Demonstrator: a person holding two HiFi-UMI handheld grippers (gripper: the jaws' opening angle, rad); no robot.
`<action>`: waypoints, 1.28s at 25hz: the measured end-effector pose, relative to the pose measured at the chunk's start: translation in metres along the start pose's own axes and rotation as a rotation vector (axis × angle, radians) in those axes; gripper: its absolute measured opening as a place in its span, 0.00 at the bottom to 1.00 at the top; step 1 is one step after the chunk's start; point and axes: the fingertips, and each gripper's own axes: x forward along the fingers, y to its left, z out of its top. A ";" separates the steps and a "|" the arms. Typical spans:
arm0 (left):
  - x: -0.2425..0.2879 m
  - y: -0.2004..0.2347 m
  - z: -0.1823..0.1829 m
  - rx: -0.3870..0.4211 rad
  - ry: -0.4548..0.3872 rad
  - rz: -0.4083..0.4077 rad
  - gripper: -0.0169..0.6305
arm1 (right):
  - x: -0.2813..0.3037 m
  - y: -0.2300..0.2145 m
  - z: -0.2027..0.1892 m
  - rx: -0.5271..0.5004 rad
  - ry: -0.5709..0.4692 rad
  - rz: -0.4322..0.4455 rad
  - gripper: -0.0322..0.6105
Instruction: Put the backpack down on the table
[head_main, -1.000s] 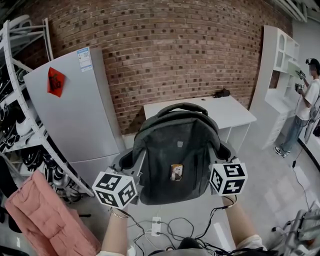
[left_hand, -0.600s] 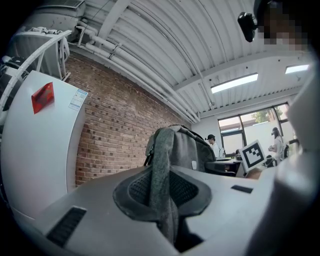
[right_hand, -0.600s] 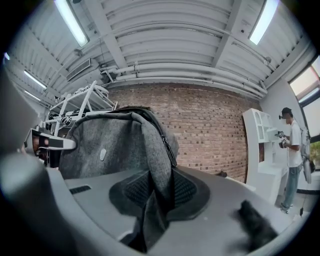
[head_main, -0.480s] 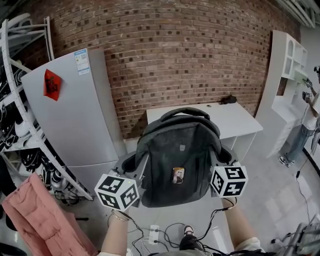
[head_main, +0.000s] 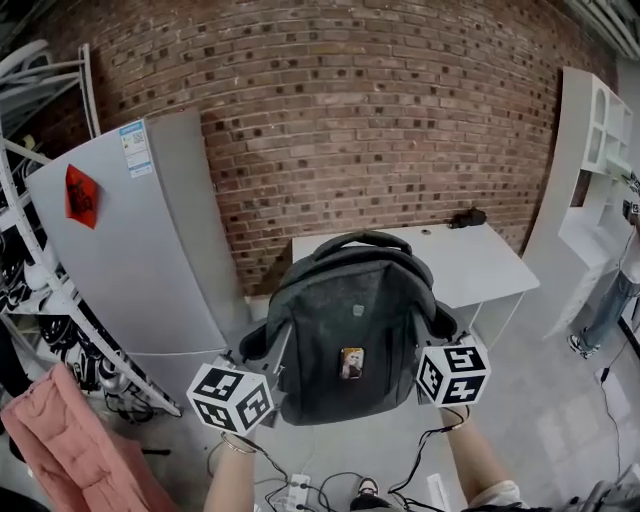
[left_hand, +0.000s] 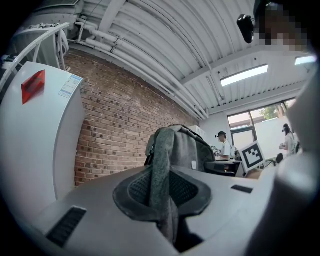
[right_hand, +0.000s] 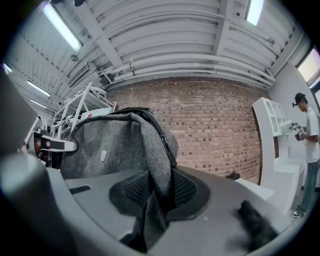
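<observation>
Grey woven fabric is pinched in both tools: the left tool (left_hand: 165, 195) has its jaws nearly together on a fold at one side of the backpack (head_main: 350, 330), the cloth squeezed between ribbed black pads (left_hand: 186, 189). The right tool (right_hand: 157, 192) clamps the opposite side the same way, just beside a zip (right_hand: 167, 145). Held between them, the backpack hangs upright in the air with its rounded top and arched handle (head_main: 365, 238) uppermost and a small picture tag (head_main: 351, 363) on its soft front. It sits in front of the white bench (head_main: 490, 270) and does not rest on it. Only the head view shows the bench top, flat and mostly bare, with one small dark object (head_main: 468, 216) near the back edge. It also shows loose cables (head_main: 340, 478) on the floor (head_main: 540, 420) below. A smooth grey fridge (head_main: 130, 260) stands left of the bench against the rough brick wall (head_main: 380, 110), with a white rack (head_main: 40, 300) and a pink cloth (head_main: 70, 440) further left. The right gripper view adds a person (right_hand: 307, 150) standing at a white shelf unit (right_hand: 272, 130).
</observation>
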 end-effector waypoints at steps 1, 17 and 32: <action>0.009 0.003 0.001 -0.002 -0.001 0.013 0.12 | 0.011 -0.005 0.001 -0.003 0.002 0.013 0.17; 0.151 0.040 -0.015 0.004 0.036 0.133 0.12 | 0.156 -0.091 -0.017 0.018 0.029 0.149 0.17; 0.189 0.040 -0.023 -0.001 0.028 0.117 0.12 | 0.177 -0.120 -0.023 0.006 0.035 0.126 0.17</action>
